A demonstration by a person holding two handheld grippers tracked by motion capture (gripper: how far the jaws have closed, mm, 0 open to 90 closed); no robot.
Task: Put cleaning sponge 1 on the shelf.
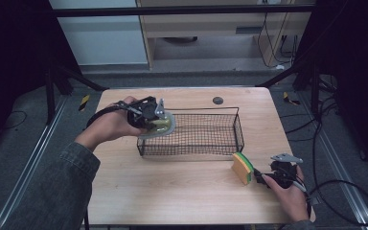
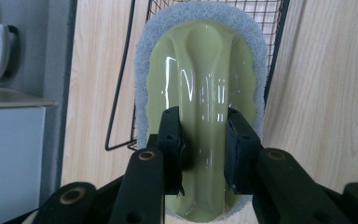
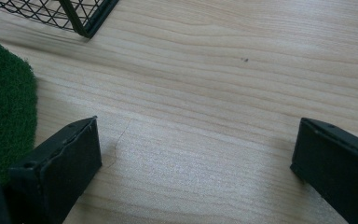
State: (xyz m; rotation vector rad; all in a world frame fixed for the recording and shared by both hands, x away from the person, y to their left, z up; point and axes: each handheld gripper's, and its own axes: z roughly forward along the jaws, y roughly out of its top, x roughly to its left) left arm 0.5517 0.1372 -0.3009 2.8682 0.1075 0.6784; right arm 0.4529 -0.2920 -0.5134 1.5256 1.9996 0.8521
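At the left, the left claw (image 1: 154, 115) is clamped on the raised ridge of a pale green scrubber (image 2: 200, 112) with a grey pad, held over the left end of the wire basket (image 1: 220, 125); that hand (image 1: 109, 125) reaches in from the tabletop's (image 1: 172, 187) left edge. At the right, the right claw (image 3: 196, 158) stands wide apart and holds nothing (a yellow-green sponge (image 1: 243, 167) sits just beside it), the hand low on the tabletop.

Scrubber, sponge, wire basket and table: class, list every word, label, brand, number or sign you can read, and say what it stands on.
None: no readable text in any view.
The scrubber held in the left gripper is plain olive plastic.
The sponge, wire basket and table carry no lettering.
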